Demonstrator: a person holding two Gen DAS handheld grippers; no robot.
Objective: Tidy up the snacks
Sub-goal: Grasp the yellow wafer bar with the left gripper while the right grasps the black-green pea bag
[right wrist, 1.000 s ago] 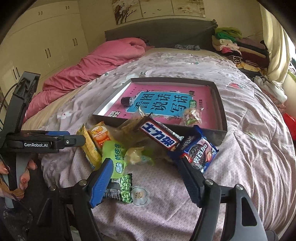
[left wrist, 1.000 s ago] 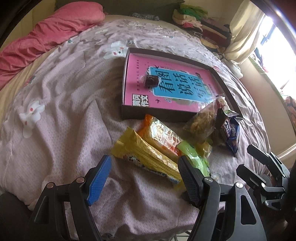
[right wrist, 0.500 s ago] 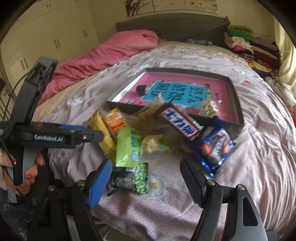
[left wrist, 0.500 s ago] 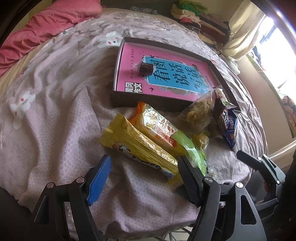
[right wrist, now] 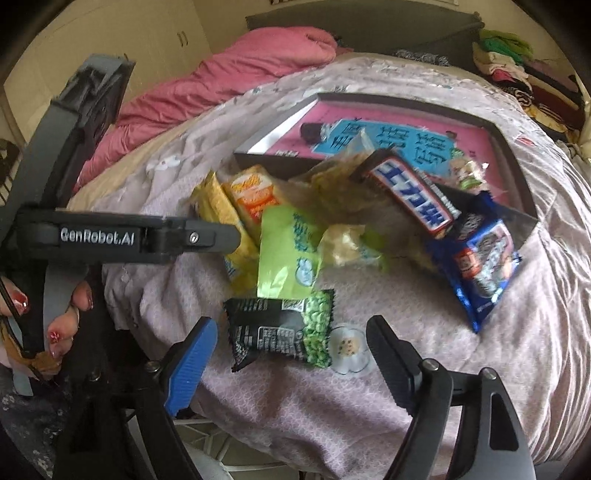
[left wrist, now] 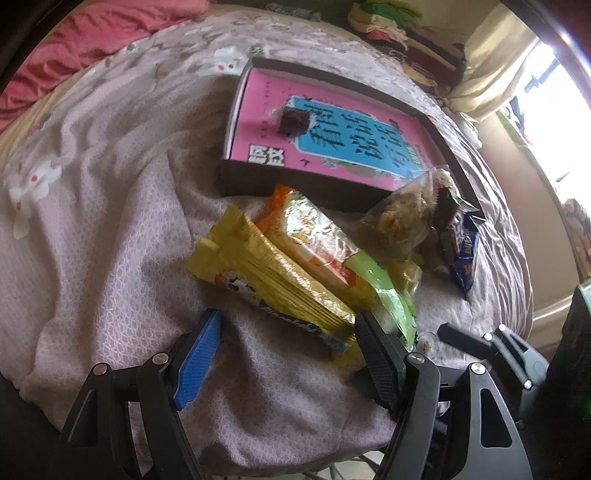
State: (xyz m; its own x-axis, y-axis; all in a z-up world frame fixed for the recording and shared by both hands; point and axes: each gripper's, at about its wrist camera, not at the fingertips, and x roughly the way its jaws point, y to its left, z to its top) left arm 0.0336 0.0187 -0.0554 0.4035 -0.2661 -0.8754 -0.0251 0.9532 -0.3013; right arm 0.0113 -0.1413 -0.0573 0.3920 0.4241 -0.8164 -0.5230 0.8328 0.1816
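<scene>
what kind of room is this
Most likely a bedroom. The snacks lie on a bed with a floral quilt, a pink duvet bunched by the headboard, and folded clothes stacked at the far corner.

In the right wrist view, the pink book (right wrist: 476,147) inside the box (right wrist: 517,155) is partly covered by a leaning candy bar (right wrist: 410,194). The print on the pea packet (right wrist: 280,332), lower centre, is too blurred to read. At left, the hand (right wrist: 62,317) is cut off by the edge.

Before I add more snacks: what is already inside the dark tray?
The tray holds a pink book, a dark wrapped snack and a small greenish packet. Anything under the book is hidden.
</scene>
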